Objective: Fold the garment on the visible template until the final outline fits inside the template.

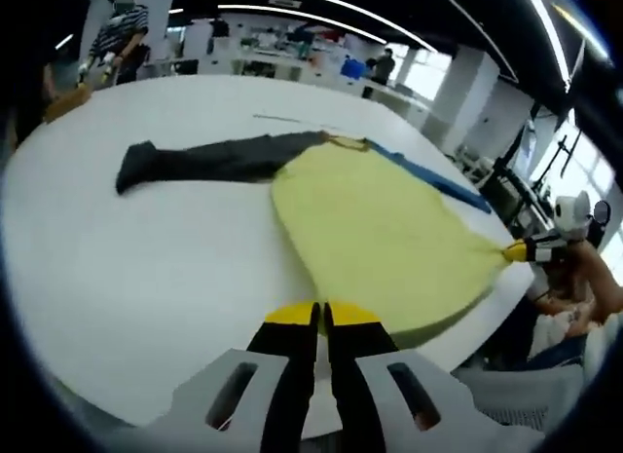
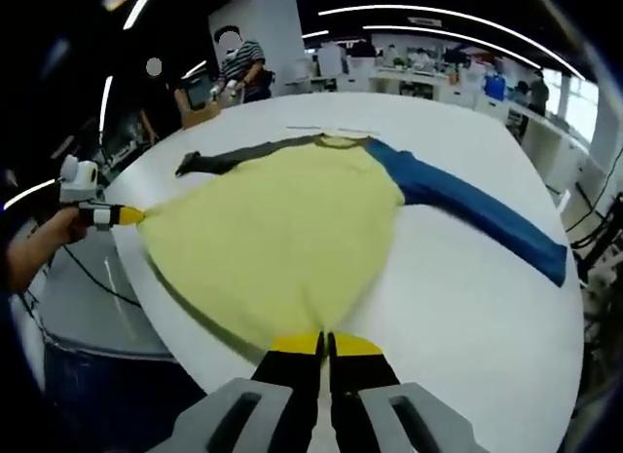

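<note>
I have a yellow top (image 1: 380,229) spread flat on a big white worktop (image 1: 146,268), and each of my claws grips its hem at a corner, pulling the cloth taut between them. In the left gripper view my left claw (image 1: 321,319) has its yellow-tipped jaws pressed together on the near edge of the yellow cloth, and across the garment my right claw (image 1: 516,250) pinches the far hem corner into a point, close to the worktop's edge. In the right gripper view it reads the other way round: my right claw (image 2: 326,344) is closed on the hem at the bottom, and my left claw (image 2: 127,216) holds the stretched corner out at the left, with my hand (image 2: 49,234) behind it. The top has one dark grey sleeve (image 1: 209,161) lying straight out along the worktop and one blue sleeve (image 2: 467,205) stretched out the opposite way, both flat. A thin line (image 1: 277,118) is marked on the worktop just beyond the collar. A person in a striped shirt (image 2: 238,68) stands at the far side of the worktop.
</note>
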Available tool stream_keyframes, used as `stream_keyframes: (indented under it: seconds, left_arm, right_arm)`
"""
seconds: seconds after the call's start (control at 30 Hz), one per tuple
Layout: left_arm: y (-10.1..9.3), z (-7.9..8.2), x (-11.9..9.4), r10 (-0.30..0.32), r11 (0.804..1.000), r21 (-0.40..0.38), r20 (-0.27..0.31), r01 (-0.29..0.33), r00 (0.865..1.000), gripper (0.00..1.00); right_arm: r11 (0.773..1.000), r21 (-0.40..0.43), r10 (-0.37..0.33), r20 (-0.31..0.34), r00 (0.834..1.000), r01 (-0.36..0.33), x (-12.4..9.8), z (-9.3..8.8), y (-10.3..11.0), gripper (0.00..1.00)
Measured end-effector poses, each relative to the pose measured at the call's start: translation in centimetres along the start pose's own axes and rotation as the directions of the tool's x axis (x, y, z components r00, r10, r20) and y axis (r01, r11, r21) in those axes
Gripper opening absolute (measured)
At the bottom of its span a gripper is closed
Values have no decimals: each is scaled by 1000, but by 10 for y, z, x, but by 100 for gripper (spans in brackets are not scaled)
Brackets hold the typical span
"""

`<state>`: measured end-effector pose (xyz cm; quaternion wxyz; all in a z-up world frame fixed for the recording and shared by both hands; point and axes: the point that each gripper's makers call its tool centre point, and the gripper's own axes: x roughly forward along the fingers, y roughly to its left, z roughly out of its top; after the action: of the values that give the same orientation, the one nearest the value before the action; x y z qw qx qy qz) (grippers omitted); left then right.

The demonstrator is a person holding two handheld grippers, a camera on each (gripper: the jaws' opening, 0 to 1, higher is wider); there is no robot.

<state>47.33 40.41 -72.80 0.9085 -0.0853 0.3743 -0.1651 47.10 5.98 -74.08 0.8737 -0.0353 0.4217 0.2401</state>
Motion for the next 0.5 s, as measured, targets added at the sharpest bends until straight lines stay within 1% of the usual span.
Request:
stream_keyframes:
  seconds: [0.1, 0.13, 0.2, 0.23, 0.27, 0.37, 0.47, 0.5]
  left_arm:
    - [0, -8, 1, 3, 1000, 18, -29, -3, 1000, 1]
    - [1, -12, 2, 12, 999, 33, -46, -10, 999, 1]
    - [2, -18, 4, 24, 998, 52, -58, -21, 998, 1]
    - [3, -20, 5, 25, 998, 54, -64, -22, 998, 1]
    - [4, -25, 6, 32, 998, 58, -78, -27, 996, 1]
    - [6, -31, 9, 49, 996, 74, -103, -42, 993, 1]
    - [7, -36, 11, 77, 993, 95, -123, -65, 989, 1]
    - [16, -37, 13, 86, 993, 95, -131, -74, 988, 1]
  right_arm:
    - [1000, 0, -9, -18, 1000, 9, 2, -9, 2, 0]
    - [1000, -4, -11, -21, 1000, 11, 4, -11, 3, 0]
    - [1000, -2, -18, -23, 1000, 18, 6, -15, 4, 0]
    - [1000, -4, -20, -25, 999, 20, 7, -16, 4, 0]
    - [1000, -14, -27, -34, 999, 27, 9, -19, 4, 0]
    - [998, -47, -45, -61, 997, 42, 14, -28, 2, 0]
    - [998, -49, -43, -76, 996, 40, 17, -34, 3, 0]
    - [998, -53, -43, -82, 996, 39, 18, -36, 2, 0]
